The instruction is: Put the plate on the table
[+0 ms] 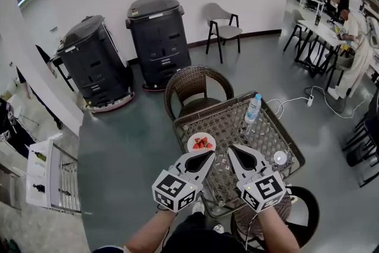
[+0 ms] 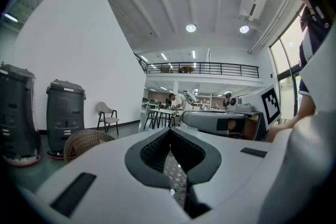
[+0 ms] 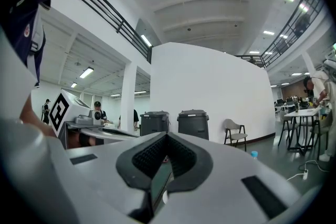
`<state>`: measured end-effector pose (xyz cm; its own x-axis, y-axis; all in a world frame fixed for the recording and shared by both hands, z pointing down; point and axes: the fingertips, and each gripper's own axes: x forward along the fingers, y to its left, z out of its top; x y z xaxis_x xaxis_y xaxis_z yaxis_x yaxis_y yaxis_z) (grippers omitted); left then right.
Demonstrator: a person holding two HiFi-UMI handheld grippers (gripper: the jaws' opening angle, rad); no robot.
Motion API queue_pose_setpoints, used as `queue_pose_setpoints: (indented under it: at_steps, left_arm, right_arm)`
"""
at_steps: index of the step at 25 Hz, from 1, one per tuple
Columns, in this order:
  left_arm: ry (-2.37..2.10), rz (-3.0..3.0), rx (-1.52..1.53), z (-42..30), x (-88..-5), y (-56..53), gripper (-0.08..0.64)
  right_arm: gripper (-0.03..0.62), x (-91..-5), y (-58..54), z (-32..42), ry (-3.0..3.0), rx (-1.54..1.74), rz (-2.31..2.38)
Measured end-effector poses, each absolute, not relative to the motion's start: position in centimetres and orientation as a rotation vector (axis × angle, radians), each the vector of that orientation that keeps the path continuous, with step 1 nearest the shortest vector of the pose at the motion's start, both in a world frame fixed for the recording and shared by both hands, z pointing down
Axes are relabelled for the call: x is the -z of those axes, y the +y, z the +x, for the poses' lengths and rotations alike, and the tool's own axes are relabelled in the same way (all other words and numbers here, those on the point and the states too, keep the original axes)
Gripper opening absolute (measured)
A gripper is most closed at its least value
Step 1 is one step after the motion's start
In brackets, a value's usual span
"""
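On the wicker table (image 1: 269, 133), near its left edge: one white plate (image 1: 201, 143), flat on the top, with red strawberry pieces on it, too small to count

Also on the table: one clear bottle (image 1: 253, 109) with a blue cap, upright towards the far side, label unreadable; one small round white object (image 1: 280, 157) near the right edge

Left gripper (image 1: 208, 156): jaws pressed together, nothing between them, tips just beside the plate's near rim. Right gripper (image 1: 233, 151): jaws also pressed together, empty, over the table middle. The two point inward, tips close together

Writing: no words legible anywhere. Each gripper carries one marker cube, left (image 1: 173, 189) and right (image 1: 265, 189), with black-and-white square patterns only. Pale label strips on the machine lids are too small to read

Counts: two black wheeled machines (image 1: 159, 38) against the white wall; one grey chair (image 1: 224, 26) to their right; two wicker chairs, one at the table's far side (image 1: 198, 89), one near side (image 1: 299, 210); one white power strip (image 1: 309, 99) on the floor
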<state>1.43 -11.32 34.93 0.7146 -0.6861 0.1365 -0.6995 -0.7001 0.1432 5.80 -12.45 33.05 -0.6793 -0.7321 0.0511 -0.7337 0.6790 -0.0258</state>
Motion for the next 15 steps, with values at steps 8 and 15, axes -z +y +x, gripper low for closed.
queue_pose_setpoints:
  at_steps: [8, 15]
  left_arm:
    - [-1.098, 2.742, -0.104, 1.78, -34.74, -11.35, 0.008]
    - [-1.082, 2.748, -0.103, 1.92, -34.33, -11.31, 0.008]
  right_arm:
    - [0.005, -32.75, -12.40, 6.16, -2.841, -0.073, 1.263]
    - [0.005, -32.42, -12.34, 6.29, -2.833, -0.077, 1.280]
